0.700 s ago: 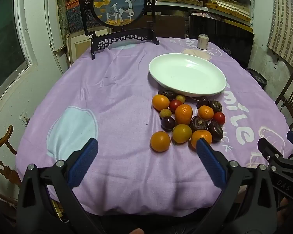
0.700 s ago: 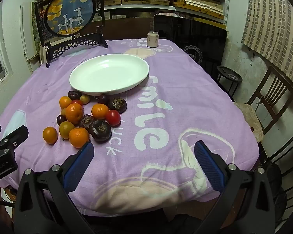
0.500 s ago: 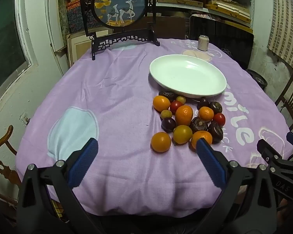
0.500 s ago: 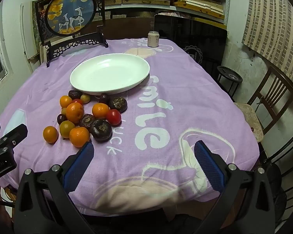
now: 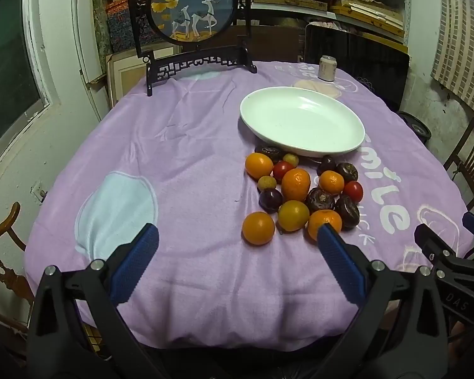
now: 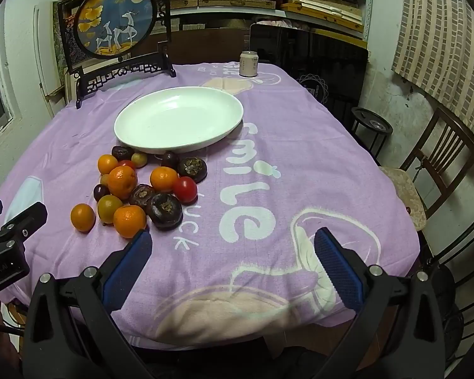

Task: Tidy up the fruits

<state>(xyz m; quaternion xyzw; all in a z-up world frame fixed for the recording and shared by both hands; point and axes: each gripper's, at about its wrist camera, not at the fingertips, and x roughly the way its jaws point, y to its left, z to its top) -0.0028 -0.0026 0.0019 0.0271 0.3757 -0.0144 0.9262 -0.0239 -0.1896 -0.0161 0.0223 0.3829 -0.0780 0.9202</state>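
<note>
A big table with a purple cloth (image 5: 180, 164) fills the middle of the picture. A white oval plate (image 5: 301, 121) sits right of the middle, with nothing in it. Just below the plate lies a bunch of fruits (image 5: 300, 192): oranges, red tomatoes, small yellow ones and dark brown ones, all close together. One orange (image 5: 258, 228) sits at the lower left of the bunch. At the bottom, the left gripper (image 5: 237, 240) has its two blue fingers (image 5: 132, 263) spread wide with nothing between them. Part of the right gripper (image 5: 452, 262) peeks in at the lower right. A can (image 5: 327, 68) stands at the upper right. A round deer picture on a black stand (image 5: 192, 9) is at the top.
</note>
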